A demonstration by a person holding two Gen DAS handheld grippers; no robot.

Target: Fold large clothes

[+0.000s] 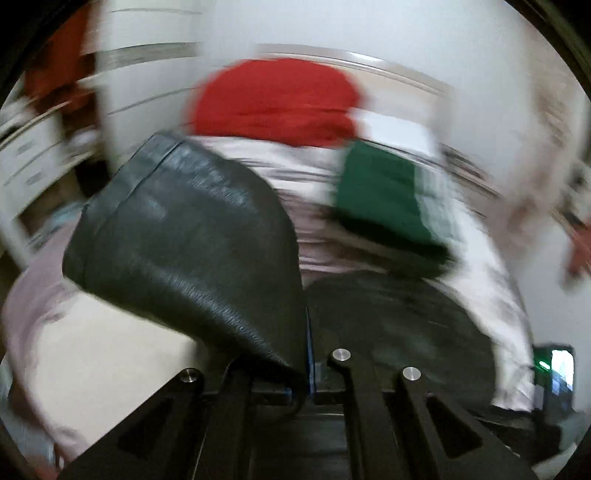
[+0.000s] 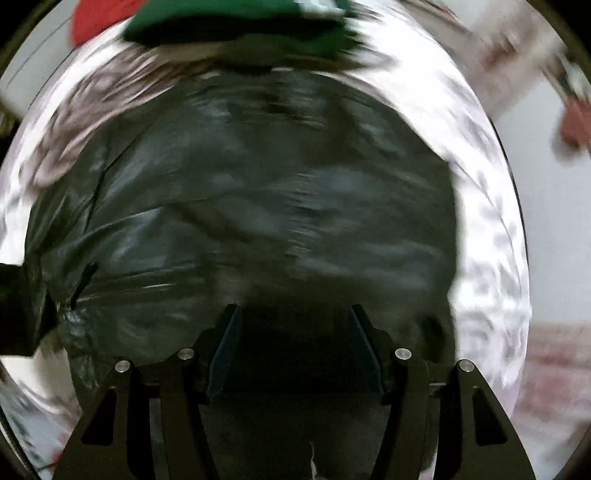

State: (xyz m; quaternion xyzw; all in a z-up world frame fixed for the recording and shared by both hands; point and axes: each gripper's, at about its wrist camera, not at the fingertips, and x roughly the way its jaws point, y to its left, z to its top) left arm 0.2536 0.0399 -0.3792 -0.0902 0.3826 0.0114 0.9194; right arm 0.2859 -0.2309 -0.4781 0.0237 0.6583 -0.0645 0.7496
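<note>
A black leather-like garment lies on a pale patterned bed cover (image 2: 491, 229). In the left wrist view my left gripper (image 1: 308, 354) is shut on a fold of the black garment (image 1: 192, 236), which stands lifted up and to the left of the jaws; the rest of the garment (image 1: 399, 332) lies flat to the right. In the right wrist view my right gripper (image 2: 293, 332) is open, its fingers (image 2: 227, 343) spread just above the flat black garment (image 2: 258, 192). Both views are motion-blurred.
A folded green cloth (image 1: 384, 199) and a red cloth (image 1: 273, 99) lie further back on the bed; the green cloth also shows in the right wrist view (image 2: 236, 22). White walls and shelves stand behind. A lit screen (image 1: 557, 369) is at right.
</note>
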